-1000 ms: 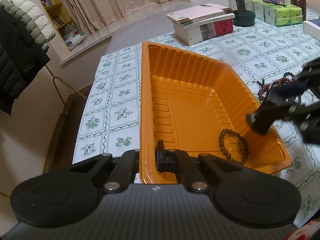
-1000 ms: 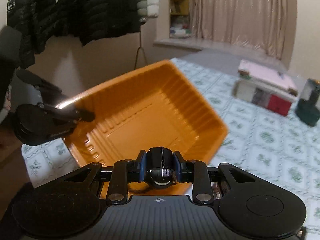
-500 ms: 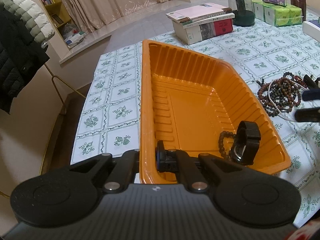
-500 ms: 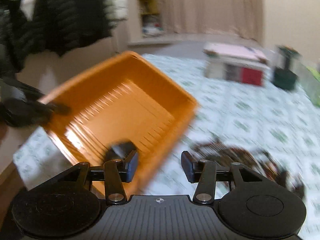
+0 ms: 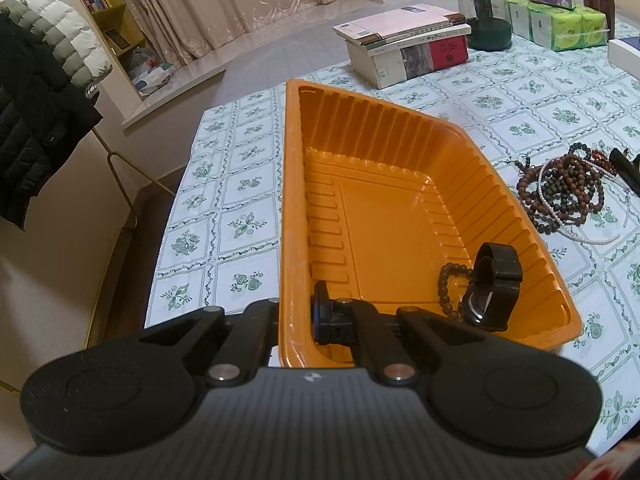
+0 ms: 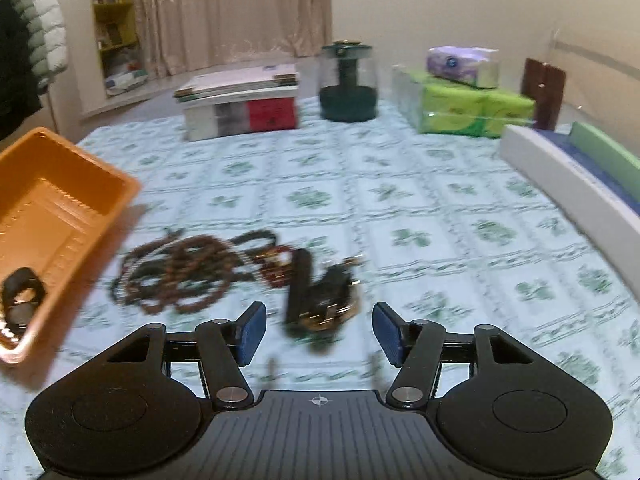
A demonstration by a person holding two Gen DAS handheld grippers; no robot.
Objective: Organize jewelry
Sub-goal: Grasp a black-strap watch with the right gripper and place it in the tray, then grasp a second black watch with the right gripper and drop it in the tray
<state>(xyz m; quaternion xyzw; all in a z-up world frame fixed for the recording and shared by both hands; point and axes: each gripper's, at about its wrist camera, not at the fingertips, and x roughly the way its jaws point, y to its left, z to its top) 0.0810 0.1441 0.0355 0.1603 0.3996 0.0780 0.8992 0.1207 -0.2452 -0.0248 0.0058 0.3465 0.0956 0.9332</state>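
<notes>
Beige curtains, yellow bookshelf, perhaps window ledge

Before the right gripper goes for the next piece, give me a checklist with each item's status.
1. Left gripper clamped on the orange tray wall: ok.
2. Right gripper jaws empty and opening: ok.
3. Black watch and bead bracelet lying inside the tray: ok.
4. Pile of bead strands on the tablecloth, beside the tray: ok.
5. Dark watch just ahead of the right jaws, separate from the strands: cannot tell, blurred.
6. Space left in the tray: ok.
</notes>
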